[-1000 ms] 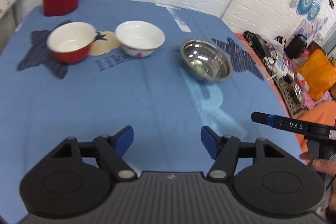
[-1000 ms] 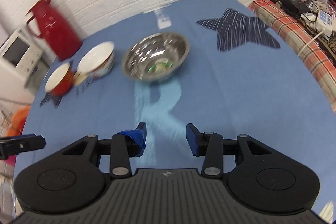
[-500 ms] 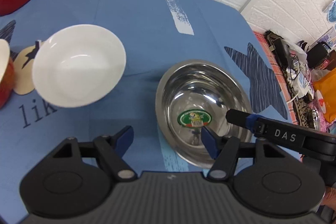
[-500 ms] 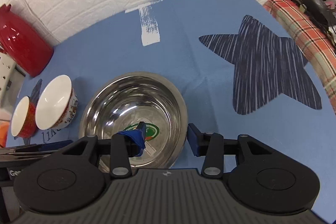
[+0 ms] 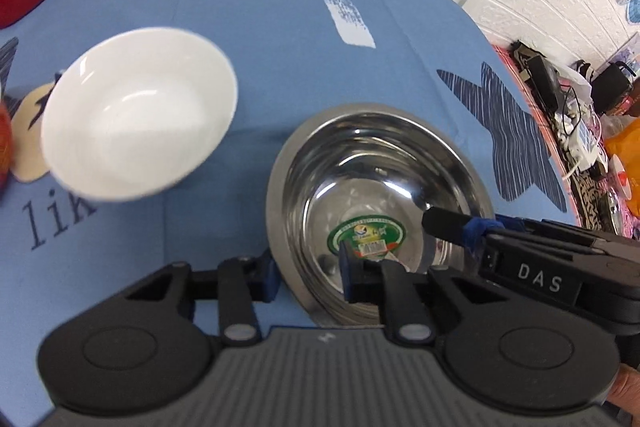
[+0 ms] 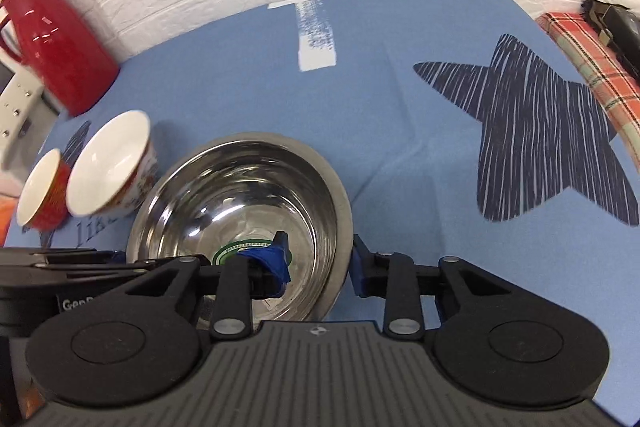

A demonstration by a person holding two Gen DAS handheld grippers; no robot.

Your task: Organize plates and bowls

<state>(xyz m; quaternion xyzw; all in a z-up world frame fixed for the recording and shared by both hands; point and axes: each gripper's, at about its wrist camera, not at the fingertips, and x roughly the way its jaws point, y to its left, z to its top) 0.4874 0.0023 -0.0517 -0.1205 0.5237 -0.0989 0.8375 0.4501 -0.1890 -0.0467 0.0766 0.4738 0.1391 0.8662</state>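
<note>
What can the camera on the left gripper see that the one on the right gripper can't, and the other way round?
Only the left wrist view shows the cluttered floor area beyond the table's edge and the right gripper reaching into the steel bowl.

Only the right wrist view shows the whole red thermos, the red bowl and a plaid cloth.

Both show the steel bowl with a green sticker, the white bowl, the blue tablecloth with a dark star, and each gripper's jaws straddling the steel bowl's rim, not yet closed.
</note>
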